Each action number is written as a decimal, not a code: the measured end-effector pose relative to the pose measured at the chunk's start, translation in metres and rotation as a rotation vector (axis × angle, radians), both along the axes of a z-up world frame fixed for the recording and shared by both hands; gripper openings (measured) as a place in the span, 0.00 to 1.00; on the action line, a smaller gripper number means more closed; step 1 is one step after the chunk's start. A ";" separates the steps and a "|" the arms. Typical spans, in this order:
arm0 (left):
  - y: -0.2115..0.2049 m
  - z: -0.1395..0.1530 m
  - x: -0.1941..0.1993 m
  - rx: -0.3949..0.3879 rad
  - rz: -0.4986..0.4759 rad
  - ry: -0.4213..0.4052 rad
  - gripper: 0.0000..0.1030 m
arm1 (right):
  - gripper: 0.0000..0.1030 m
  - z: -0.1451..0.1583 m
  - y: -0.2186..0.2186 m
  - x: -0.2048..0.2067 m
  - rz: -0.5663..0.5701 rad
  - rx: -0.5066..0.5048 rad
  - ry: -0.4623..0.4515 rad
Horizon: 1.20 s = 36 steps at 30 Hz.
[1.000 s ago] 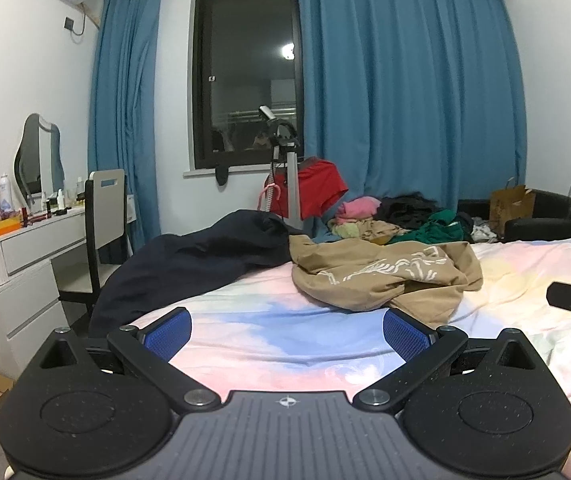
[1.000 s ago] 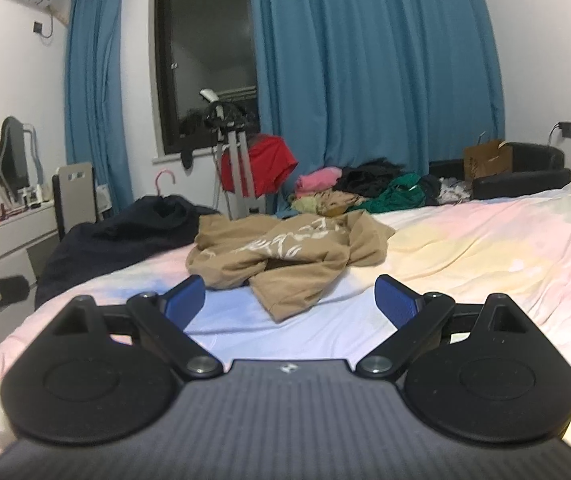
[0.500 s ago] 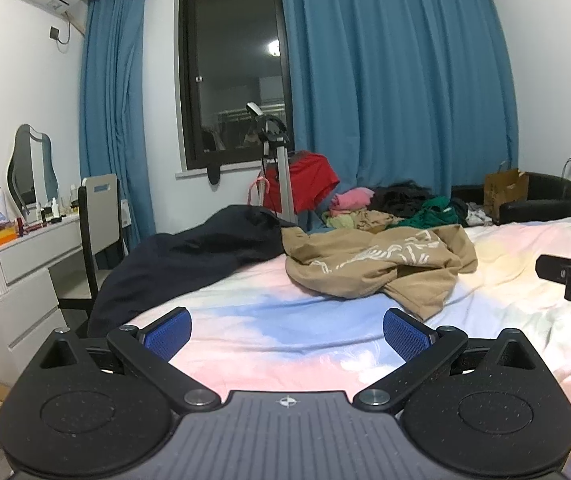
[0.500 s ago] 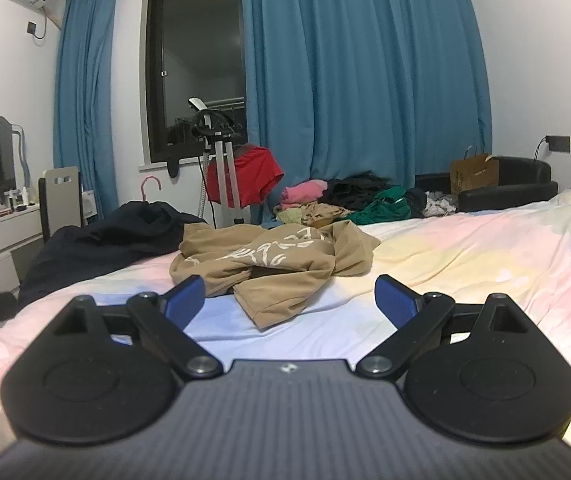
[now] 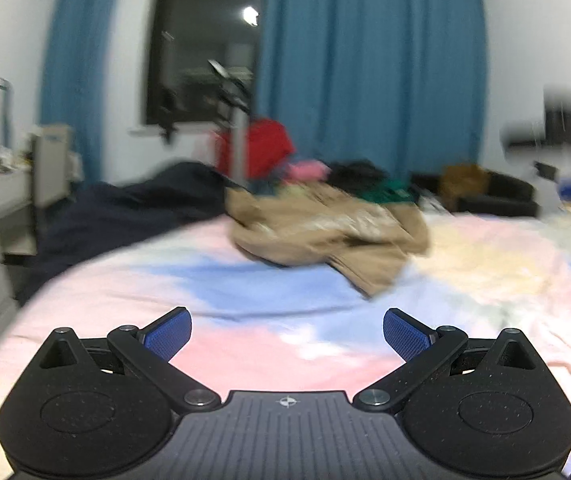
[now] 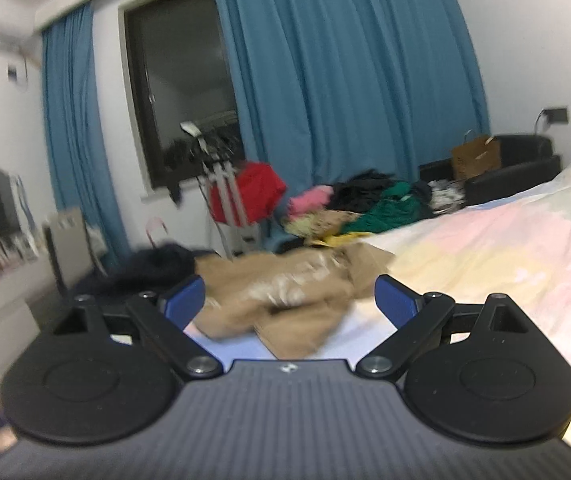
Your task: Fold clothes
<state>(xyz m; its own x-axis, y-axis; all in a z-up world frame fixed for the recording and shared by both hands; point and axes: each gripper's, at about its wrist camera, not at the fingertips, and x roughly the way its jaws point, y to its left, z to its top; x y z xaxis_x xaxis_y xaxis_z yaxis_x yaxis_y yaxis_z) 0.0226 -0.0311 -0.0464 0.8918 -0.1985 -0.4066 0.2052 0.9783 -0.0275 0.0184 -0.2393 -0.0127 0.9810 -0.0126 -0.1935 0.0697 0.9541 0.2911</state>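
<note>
A crumpled tan garment with white print lies on the pastel bed sheet, far ahead of my left gripper, which is open and empty above the bed. In the right wrist view the same tan garment lies just beyond my right gripper, which is open and empty, its blue pads framing the cloth. A dark navy garment lies on the bed's left side. Both views are motion-blurred.
A pile of coloured clothes and a red garment on a stand sit past the bed by the blue curtains. A white dresser and chair stand at left. A black sofa with a cardboard box is at right.
Both grippers have moved fast toward the tan garment and risen; the right one is now much closer to it. Both stay open.
</note>
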 end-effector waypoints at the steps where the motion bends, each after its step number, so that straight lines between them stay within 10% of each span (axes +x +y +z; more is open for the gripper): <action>1: -0.005 -0.004 0.012 0.003 -0.019 0.027 1.00 | 0.90 0.007 -0.006 0.006 0.013 0.036 0.002; 7: -0.026 -0.032 0.109 0.053 -0.041 0.140 0.98 | 0.90 -0.020 -0.018 0.045 0.022 0.122 0.106; 19: -0.093 -0.093 0.283 0.307 -0.174 -0.017 0.71 | 0.90 -0.136 -0.013 0.119 0.077 0.093 0.232; 23: -0.096 -0.101 0.311 0.310 -0.112 0.002 0.26 | 0.90 -0.160 -0.011 0.151 0.101 0.108 0.250; 25: -0.086 -0.090 0.305 0.251 -0.108 -0.023 0.08 | 0.90 -0.167 -0.010 0.162 0.127 0.112 0.269; 36: -0.033 -0.016 0.178 0.096 -0.063 -0.135 0.05 | 0.90 -0.150 -0.006 0.153 0.118 0.048 0.222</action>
<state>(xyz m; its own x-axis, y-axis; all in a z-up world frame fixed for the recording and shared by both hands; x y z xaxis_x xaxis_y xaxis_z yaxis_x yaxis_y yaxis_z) 0.2007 -0.0638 -0.0623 0.9266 -0.2215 -0.3038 0.2613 0.9604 0.0970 0.1714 -0.2452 -0.1629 0.9085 0.1140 -0.4021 0.0256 0.9451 0.3259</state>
